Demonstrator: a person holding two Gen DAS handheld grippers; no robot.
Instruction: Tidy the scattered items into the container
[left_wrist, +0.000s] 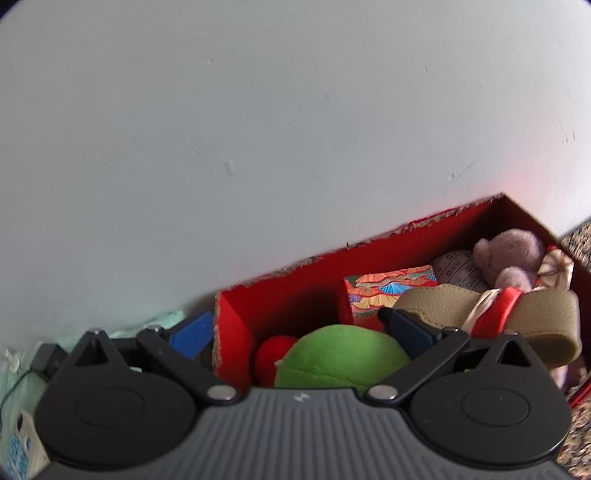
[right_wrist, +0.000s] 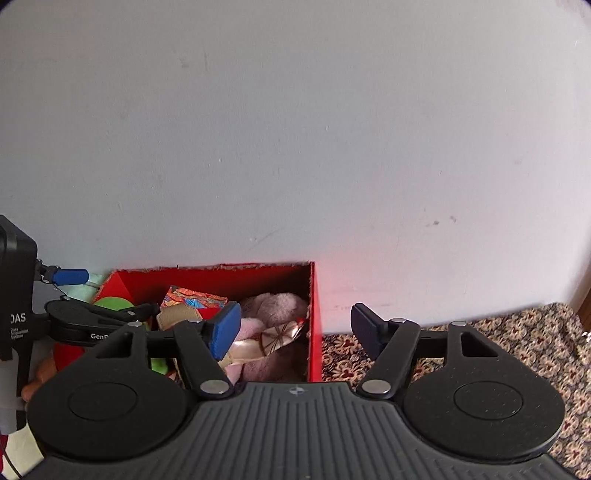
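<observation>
A red box (left_wrist: 295, 291) stands against the wall and holds a green plush (left_wrist: 340, 358), a red ball (left_wrist: 271, 354), a patterned packet (left_wrist: 391, 291), a tan strap with a red band (left_wrist: 491, 310) and a mauve plush (left_wrist: 509, 254). My left gripper (left_wrist: 299, 332) is open above the box's left end, with nothing between its fingers. The red box (right_wrist: 316, 317) also shows in the right wrist view with the pink plush (right_wrist: 277, 306) and a shiny fan-patterned item (right_wrist: 273, 338). My right gripper (right_wrist: 295, 328) is open and empty, astride the box's right wall.
A pale wall (left_wrist: 258, 129) rises right behind the box. A patterned carpet (right_wrist: 498, 332) lies to the box's right. A pale green cloth (left_wrist: 22, 373) with a cable lies left of the box. The left gripper's body (right_wrist: 85, 321) reaches into the box in the right wrist view.
</observation>
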